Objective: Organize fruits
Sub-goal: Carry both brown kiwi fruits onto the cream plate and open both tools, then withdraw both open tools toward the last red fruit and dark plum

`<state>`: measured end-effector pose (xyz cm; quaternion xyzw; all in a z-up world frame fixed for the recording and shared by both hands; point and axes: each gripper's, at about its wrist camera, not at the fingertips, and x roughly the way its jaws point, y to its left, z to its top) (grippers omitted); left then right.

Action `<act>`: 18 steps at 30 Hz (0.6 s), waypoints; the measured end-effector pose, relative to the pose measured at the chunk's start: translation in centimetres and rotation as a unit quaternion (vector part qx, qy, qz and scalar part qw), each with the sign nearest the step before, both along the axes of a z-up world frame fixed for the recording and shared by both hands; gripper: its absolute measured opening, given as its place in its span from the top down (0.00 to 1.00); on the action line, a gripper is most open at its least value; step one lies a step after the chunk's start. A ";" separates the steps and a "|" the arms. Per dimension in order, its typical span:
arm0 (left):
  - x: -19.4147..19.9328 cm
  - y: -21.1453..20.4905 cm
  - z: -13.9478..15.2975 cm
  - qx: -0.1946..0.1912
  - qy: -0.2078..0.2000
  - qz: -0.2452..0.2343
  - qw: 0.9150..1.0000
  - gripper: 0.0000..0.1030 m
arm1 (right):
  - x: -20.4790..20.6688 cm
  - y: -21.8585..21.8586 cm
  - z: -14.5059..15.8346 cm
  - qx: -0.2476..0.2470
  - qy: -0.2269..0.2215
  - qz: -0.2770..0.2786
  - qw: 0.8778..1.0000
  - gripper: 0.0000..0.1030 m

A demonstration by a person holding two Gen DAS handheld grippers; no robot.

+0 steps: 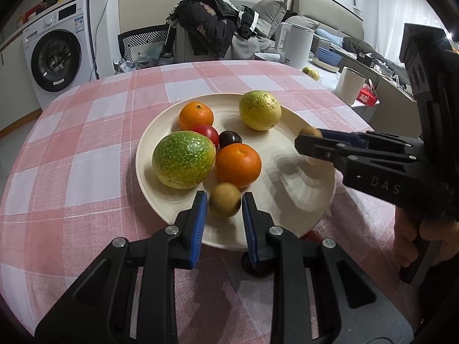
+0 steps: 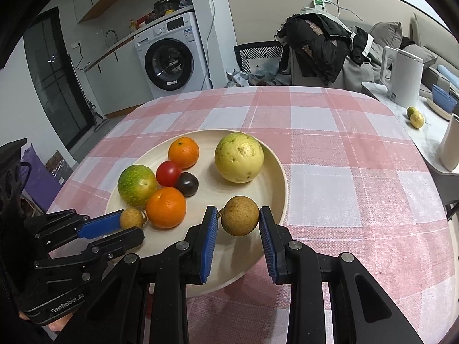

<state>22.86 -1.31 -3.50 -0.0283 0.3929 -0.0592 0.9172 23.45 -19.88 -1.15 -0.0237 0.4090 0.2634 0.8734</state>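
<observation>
A cream plate (image 1: 287,154) (image 2: 206,146) on the pink checked tablecloth holds a green fruit (image 1: 183,163) (image 2: 137,185), a yellow fruit (image 1: 259,109) (image 2: 239,157), two oranges (image 1: 238,164) (image 1: 196,116), a red tomato (image 2: 168,173) and a dark plum (image 2: 187,184). My left gripper (image 1: 224,203) (image 2: 129,225) is closed around a small brown longan (image 1: 224,203) (image 2: 131,218) at the plate's near rim. My right gripper (image 2: 239,218) (image 1: 308,137) is shut on another brown longan (image 2: 240,215) (image 1: 309,132) above the plate's right side.
A red fruit (image 1: 312,235) and a dark fruit (image 1: 258,271) lie on the cloth under my left gripper. A side counter at the right holds a white kettle (image 2: 403,81), two small yellow fruits (image 2: 415,117), a white cup (image 1: 350,86) and bowls. A washing machine (image 2: 169,57) stands behind.
</observation>
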 end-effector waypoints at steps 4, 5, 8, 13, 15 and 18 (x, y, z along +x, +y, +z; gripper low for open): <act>-0.8 0.1 0.4 -0.008 -0.003 -0.006 1.000 0.77 | -0.8 -0.6 0.7 -0.001 -0.019 -0.009 1.000 0.55; -1.2 0.2 0.6 -0.008 -0.004 -0.006 1.000 0.76 | -1.2 -0.9 1.0 0.000 -0.025 -0.010 1.000 0.52; -2.7 0.3 1.3 -0.005 -0.017 0.000 1.000 0.55 | -2.1 -1.7 1.3 -0.005 -0.033 -0.014 0.999 0.48; -5.9 0.9 2.8 0.003 -0.053 0.019 0.998 0.19 | -4.1 -2.7 1.9 -0.003 -0.029 -0.005 1.000 0.13; -7.0 0.9 3.4 0.009 -0.059 0.019 0.998 0.17 | -4.9 -3.0 2.2 -0.002 -0.027 -0.002 1.000 0.06; -8.3 0.9 4.0 0.016 -0.063 0.025 0.998 0.01 | -5.8 -3.1 2.4 -0.002 -0.017 0.005 1.000 0.00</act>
